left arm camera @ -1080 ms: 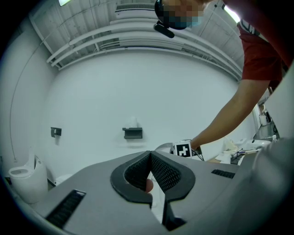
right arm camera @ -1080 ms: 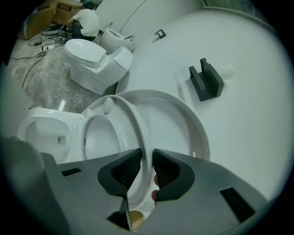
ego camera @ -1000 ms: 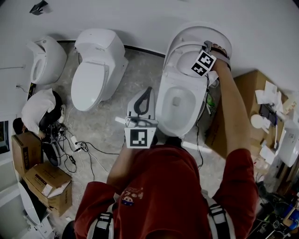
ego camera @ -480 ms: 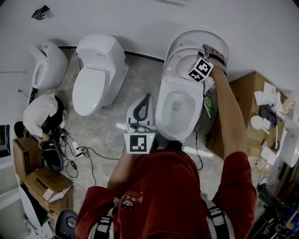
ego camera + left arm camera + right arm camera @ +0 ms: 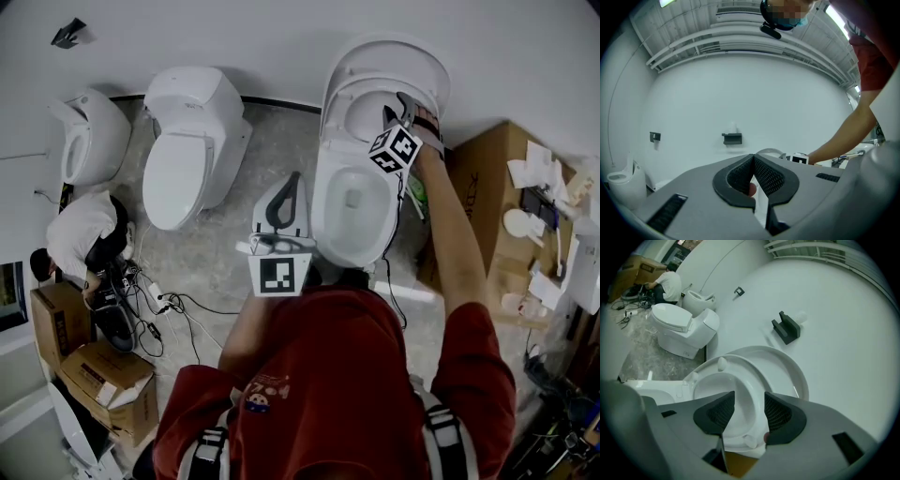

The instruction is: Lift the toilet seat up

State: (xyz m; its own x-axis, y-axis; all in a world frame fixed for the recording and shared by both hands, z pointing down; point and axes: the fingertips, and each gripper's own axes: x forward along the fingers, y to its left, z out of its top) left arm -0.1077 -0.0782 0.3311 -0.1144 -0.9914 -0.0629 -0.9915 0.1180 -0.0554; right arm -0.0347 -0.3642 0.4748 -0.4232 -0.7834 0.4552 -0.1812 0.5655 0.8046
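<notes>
The white toilet (image 5: 352,202) stands in front of me with its seat ring (image 5: 361,101) and lid (image 5: 412,66) both raised against the wall. My right gripper (image 5: 396,109) is at the ring's right rim. Its jaws have just been opening and now stand open. In the right gripper view the seat ring (image 5: 752,376) shows in the gap of the right gripper (image 5: 749,398), and neither pad touches it. My left gripper (image 5: 296,180) hangs level by the bowl's left side. In the left gripper view the left gripper (image 5: 753,157) is shut with nothing between its pads.
A second toilet (image 5: 183,169) with its lid down and a third fixture (image 5: 89,136) stand to the left. A person (image 5: 80,234) crouches by cables (image 5: 159,300) and cardboard boxes (image 5: 98,380). Another box (image 5: 487,187) sits right of the toilet. A black bracket (image 5: 786,328) is on the wall.
The right gripper's jaws have opened off the seat ring, and it has drawn back a little toward me. The seat stays upright against the lid. The left gripper has kept still.
</notes>
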